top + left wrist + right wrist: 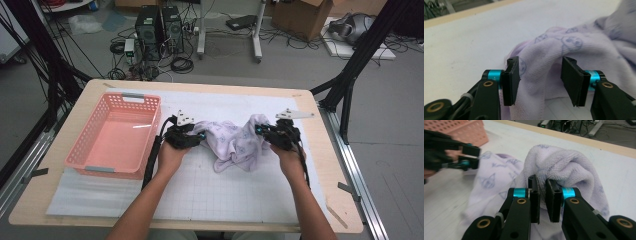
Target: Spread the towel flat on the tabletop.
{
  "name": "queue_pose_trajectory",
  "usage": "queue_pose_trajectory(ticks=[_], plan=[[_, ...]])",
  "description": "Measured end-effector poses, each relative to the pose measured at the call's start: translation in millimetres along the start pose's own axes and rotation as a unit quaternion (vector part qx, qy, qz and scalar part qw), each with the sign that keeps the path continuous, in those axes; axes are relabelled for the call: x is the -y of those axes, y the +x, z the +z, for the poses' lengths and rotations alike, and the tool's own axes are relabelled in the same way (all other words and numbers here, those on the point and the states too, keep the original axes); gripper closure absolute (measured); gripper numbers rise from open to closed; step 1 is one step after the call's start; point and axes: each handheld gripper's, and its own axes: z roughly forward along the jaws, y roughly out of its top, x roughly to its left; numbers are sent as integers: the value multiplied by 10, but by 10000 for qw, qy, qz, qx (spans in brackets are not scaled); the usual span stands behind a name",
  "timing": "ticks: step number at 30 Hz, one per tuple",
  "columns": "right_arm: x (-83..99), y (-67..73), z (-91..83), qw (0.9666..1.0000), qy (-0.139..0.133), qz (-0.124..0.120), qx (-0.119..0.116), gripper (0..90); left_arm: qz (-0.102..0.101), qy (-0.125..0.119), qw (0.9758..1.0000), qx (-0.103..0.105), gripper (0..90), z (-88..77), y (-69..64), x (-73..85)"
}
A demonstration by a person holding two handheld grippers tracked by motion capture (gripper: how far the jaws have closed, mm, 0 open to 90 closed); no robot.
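A light wooden desk (60,200) with a white gridded mat (215,190) stands on a grey floor (395,150). Behind it sit two black computer towers (160,27), tangled cables (182,64), cardboard boxes (305,15) and black frame poles (360,55).

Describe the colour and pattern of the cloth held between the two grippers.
Pale lilac terry cloth with small blue line-drawn figures, clearest in the left gripper view.

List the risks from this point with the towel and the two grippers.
1. The left gripper stands open with the lilac towel loose between its pads, so that end may slump onto the mat.
2. The right gripper is shut on a bunched fold, and a thick wad like that could slide out if lifted.
3. The pink basket sits close to the left hand, which might knock it when it swings.
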Motion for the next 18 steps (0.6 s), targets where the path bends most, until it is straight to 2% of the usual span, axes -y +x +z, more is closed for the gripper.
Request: queue_pose_trajectory(ticks=[2, 4, 5, 6, 8, 10, 11, 13, 15, 18], plan=[[-55, 22, 149, 9996, 66, -147, 232, 830, 5, -33, 9998, 192, 515, -29, -34, 25], [-80, 13, 296, 9989, 143, -157, 416, 830, 27, -66, 9992, 406, 517, -43, -86, 55], [-80, -3, 360, 9986, 194, -129, 482, 830, 52, 11, 9986, 534, 516, -45, -113, 57], [-72, -16, 412, 9985, 226, -79, 495, 829, 120, 48, 9978, 647, 514, -49, -142, 55], [-46, -37, 462, 9984, 270, 8, 491, 827, 171, -46, 9961, 870, 509, -65, -219, 40], [-23, -35, 442, 9987, 230, 54, 452, 824, 257, -204, 9924, 1186, 508, -78, -306, 20], [-14, -36, 425, 9988, 203, 36, 449, 823, 288, -244, 9894, 1404, 507, -71, -360, 17], [-1, -43, 394, 9989, 213, 55, 423, 822, 290, -194, 9861, 1623, 499, -28, -438, 20], [11, -48, 366, 9991, 168, 115, 368, 818, 439, -4, 9850, 1666, 459, 46, -524, 34], [20, -34, 339, 9994, 166, 103, 298, 812, 595, 219, 9846, 1632, 476, 171, -629, 62]])
